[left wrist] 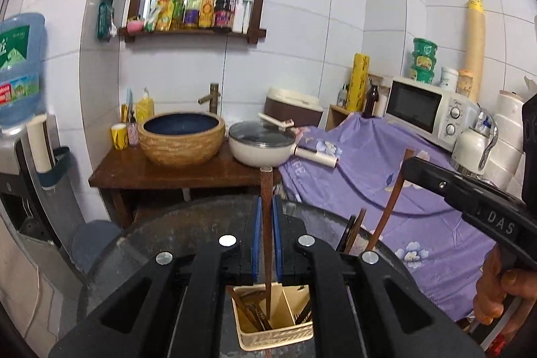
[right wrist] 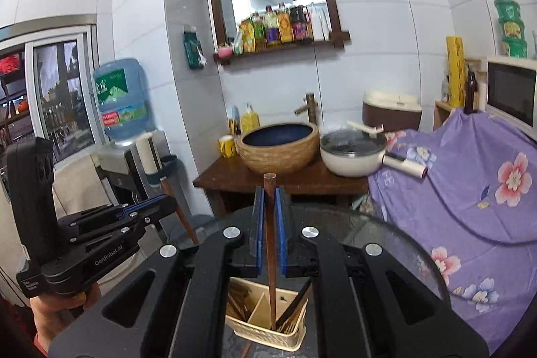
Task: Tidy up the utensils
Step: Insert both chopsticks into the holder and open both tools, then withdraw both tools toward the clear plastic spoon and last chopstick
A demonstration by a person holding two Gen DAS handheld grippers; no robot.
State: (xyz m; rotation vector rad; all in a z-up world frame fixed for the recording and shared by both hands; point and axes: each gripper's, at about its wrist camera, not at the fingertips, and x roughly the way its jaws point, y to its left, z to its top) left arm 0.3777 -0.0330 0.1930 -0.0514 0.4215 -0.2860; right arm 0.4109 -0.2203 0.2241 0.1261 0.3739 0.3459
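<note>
Round dark table (left wrist: 167,237): both grippers, L (left wrist: 267,217) & R (right wrist: 270,217), clamp upright sticks, caddy (left wrist: 268,334) directly below each, tips already inside.

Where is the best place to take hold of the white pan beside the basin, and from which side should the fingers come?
Grip the white pan by its straight handle, which sticks out to the right over the purple cloth. Come from above with the fingers across the handle; the round body looks too wide, and the basin crowds its left side.
</note>
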